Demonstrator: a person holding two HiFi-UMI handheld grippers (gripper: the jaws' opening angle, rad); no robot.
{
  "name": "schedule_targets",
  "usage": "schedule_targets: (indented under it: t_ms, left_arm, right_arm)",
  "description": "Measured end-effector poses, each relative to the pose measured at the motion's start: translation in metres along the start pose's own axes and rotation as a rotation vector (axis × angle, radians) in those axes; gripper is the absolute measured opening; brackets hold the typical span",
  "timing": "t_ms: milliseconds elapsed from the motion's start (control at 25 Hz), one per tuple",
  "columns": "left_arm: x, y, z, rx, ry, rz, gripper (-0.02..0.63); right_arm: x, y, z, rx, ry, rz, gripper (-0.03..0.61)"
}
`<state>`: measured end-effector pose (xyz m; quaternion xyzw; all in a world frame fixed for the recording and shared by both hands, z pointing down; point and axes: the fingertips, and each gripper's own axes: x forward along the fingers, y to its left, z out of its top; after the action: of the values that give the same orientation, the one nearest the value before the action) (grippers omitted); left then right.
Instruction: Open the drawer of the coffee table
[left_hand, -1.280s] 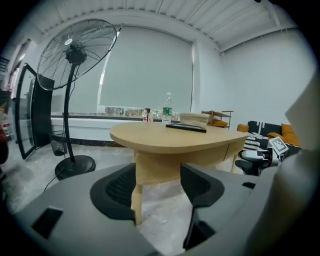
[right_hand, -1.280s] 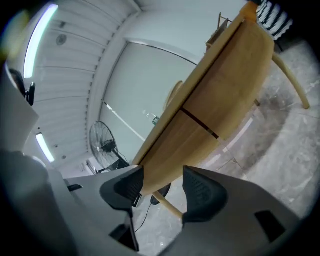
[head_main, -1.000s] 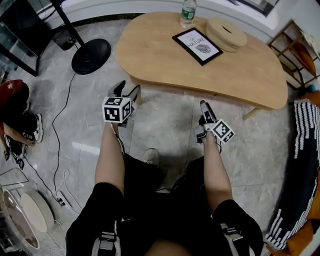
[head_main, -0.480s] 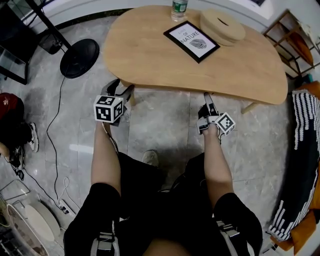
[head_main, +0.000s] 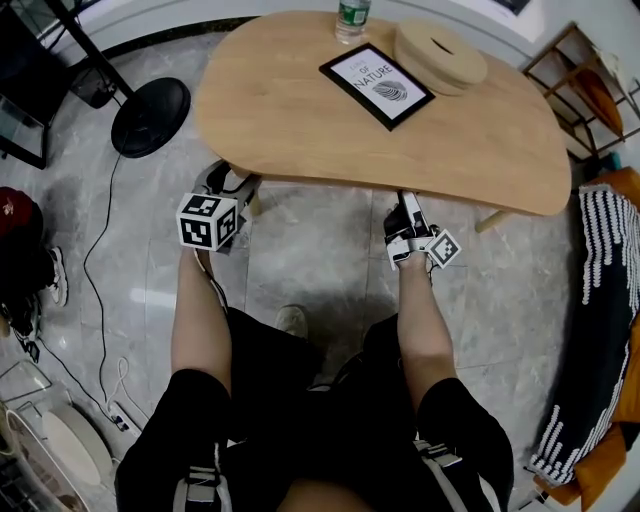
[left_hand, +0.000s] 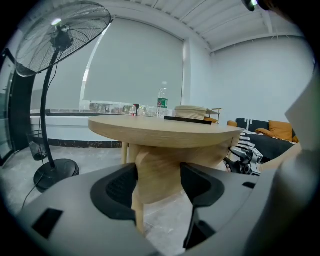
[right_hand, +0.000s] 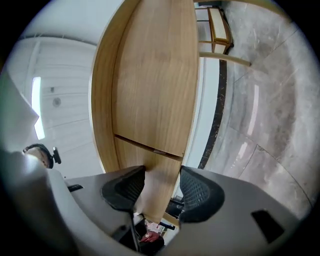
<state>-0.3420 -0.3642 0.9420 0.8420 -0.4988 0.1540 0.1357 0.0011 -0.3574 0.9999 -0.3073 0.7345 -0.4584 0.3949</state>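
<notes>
left gripper (head_main: 234, 182) hovers spread by the coffee table (head_main: 300, 110), centre-left. right gripper (head_main: 408, 203) jaws have just been narrowing, wooden drawer (right_hand: 156, 186) between them, not pinched.

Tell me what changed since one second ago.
The left gripper and right gripper moved forward to the near edge of the table. The right one's jaws have just been closing, a wooden panel between them, ungripped. Left jaws stay open, empty. Bottle and frame unmoved.
</notes>
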Motion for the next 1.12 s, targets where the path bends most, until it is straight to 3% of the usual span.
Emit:
schedule_targets:
  t_ms: [480,840,1120]
  left_arm:
    - [-0.003,-0.002,-0.002,0.033,0.055,0.003,0.264]
    - [-0.03,-0.015,-0.017,0.076,0.116,-0.039,0.225]
    - [-0.052,-0.028,-0.028,0.115,0.162,-0.004,0.206]
  right_arm:
    - [-0.003,0.0,0.003,-0.007,0.01,0.042,0.213]
    - [-0.03,0.007,-0.009,-0.02,0.046,0.062,0.201]
    - [-0.051,0.018,-0.018,-0.013,0.058,0.078,0.201]
